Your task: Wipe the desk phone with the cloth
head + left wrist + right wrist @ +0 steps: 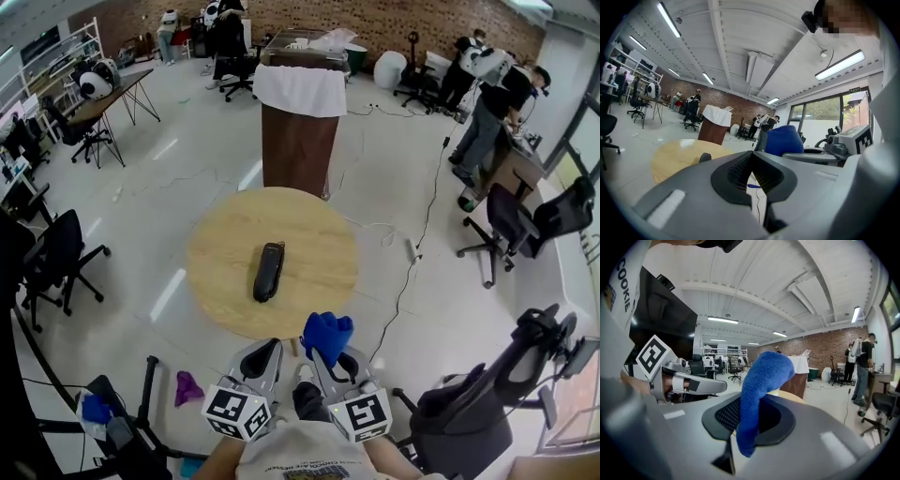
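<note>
My right gripper (330,364) clamps the blue cloth (326,335) ready for wiping, my left gripper (265,356) is closed empty, both held short of the desk phone (269,271).

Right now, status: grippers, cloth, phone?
Left gripper shut, empty. Right gripper shut on blue cloth. Phone lies on round table, untouched. Nothing between.

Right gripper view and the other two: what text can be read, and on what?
"COOKIE": on the person's white shirt, right gripper view.
Chest print, head view: too blurred to read.
Green sign, left gripper view: too small to read.
</note>
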Action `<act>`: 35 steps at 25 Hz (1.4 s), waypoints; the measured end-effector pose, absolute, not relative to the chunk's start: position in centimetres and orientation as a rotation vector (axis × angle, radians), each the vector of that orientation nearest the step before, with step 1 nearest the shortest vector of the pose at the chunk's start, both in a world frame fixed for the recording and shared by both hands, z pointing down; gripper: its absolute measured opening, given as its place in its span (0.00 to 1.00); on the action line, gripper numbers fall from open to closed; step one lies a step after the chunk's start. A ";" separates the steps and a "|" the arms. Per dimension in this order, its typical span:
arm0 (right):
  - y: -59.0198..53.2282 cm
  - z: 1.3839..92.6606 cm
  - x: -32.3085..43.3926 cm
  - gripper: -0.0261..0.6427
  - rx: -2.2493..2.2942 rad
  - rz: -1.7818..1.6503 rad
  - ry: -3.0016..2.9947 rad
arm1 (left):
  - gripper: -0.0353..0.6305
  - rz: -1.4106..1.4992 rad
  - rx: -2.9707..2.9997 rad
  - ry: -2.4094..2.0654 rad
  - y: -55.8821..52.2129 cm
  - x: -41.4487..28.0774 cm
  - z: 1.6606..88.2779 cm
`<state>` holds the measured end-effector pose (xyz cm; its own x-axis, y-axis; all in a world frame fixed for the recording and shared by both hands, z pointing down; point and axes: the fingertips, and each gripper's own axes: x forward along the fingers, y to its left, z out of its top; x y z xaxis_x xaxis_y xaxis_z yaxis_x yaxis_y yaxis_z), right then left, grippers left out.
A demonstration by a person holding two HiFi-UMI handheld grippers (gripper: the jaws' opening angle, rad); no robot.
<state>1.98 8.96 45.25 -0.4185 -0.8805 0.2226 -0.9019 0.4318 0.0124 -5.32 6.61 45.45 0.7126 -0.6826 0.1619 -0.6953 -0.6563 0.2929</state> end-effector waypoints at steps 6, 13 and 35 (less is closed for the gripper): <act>4.4 45.9 2.3 0.13 1.503 0.177 -2.509 | 0.06 0.064 2.545 -1.132 2.3 -5.4 46.2; -1.0 45.2 3.5 0.13 1.442 0.183 -2.571 | 0.06 0.096 2.530 -1.191 -3.1 -3.8 45.6; -6.5 45.0 5.2 0.13 1.391 0.248 -2.622 | 0.06 0.313 2.497 -1.262 -8.9 -1.5 47.6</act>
<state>5.24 -6.51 45.03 -0.5534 -0.8034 0.2197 -0.8304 0.5528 -0.0697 -1.47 -8.90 47.58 0.5846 -0.7385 0.3360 -0.8099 -0.5558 0.1875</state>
